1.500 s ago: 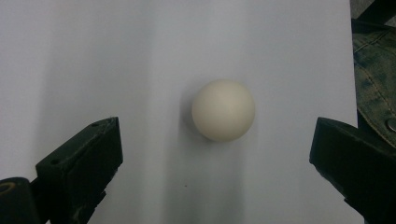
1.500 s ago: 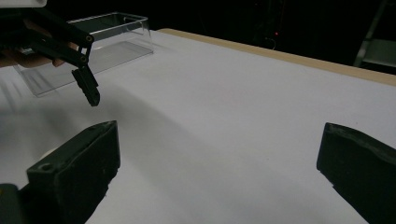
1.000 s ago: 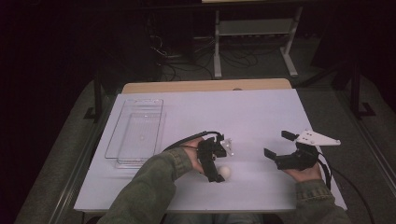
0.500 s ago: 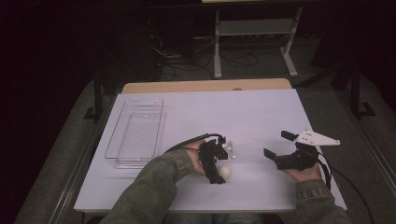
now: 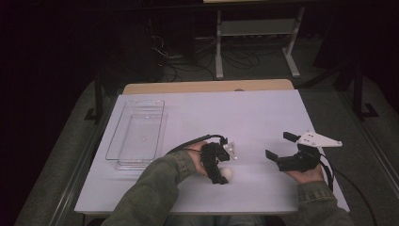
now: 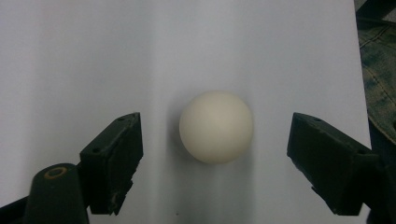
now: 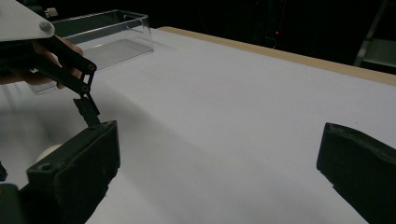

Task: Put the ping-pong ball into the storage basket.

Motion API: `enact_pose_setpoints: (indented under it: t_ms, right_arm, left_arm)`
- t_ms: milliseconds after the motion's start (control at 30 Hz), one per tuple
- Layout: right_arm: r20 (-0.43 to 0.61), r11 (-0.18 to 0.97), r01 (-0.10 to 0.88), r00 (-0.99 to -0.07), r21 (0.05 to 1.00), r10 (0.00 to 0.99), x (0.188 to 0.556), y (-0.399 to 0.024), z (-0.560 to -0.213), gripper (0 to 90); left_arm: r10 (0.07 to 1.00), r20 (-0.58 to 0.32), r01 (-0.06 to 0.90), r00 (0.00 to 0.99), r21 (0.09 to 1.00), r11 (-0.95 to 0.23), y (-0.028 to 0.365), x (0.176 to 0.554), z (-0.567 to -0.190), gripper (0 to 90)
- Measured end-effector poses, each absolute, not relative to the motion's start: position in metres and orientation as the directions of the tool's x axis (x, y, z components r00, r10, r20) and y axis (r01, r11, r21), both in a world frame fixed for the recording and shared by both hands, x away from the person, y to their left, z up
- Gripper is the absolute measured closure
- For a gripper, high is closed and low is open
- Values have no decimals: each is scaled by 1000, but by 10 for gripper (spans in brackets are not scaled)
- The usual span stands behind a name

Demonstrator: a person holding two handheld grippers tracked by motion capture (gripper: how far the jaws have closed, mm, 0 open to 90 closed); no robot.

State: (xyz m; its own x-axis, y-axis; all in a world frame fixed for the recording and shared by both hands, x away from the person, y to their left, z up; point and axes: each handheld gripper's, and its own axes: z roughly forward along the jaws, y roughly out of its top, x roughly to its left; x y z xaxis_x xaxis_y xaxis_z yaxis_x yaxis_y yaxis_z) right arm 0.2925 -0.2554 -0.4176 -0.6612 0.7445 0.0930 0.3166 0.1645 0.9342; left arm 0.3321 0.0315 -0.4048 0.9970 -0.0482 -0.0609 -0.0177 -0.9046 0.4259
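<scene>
A cream-white ball lies on the white table sheet, near the front edge in the high view. My left gripper points down over it. In the left gripper view the ball sits between the two black jaws, with a gap on each side. These jaws have just been closing and do not touch the ball. My right gripper rests in a hand at the front right, open with nothing between its jaws. It faces left across the table.
A clear plastic tray stands empty at the table's left side, also in the right gripper view. The white sheet covers the table, with a wooden edge at the back. Beyond it are a dark floor, cables and a metal stand.
</scene>
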Motion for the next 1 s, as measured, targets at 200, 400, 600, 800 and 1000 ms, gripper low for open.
enact_pose_setpoints:
  t_ms: [200, 400, 600, 800, 1000]
  right_arm:
    - [92, 165, 315, -662, 935, 744, 292, -256, -417, 0]
    - [92, 165, 315, -662, 935, 744, 292, -256, -417, 0]
    - [90, 165, 314, -660, 935, 745, 292, -256, -417, 0]
    - [91, 161, 314, -656, 936, 749, 292, -256, -417, 0]
    - [89, 163, 313, -657, 936, 748, 292, -256, -417, 0]
  left_arm:
    - [-53, -50, -26, 997, 427, -904, 30, 331, -406, 223]
    - [-53, -47, -28, 998, 426, -904, 29, 331, -409, 253]
    - [-59, -52, -32, 997, 421, -906, 28, 330, -411, 288]
    - [-68, -55, -39, 996, 413, -910, 27, 330, -413, 340]
    - [-67, -51, -41, 996, 403, -914, 26, 331, -416, 367]
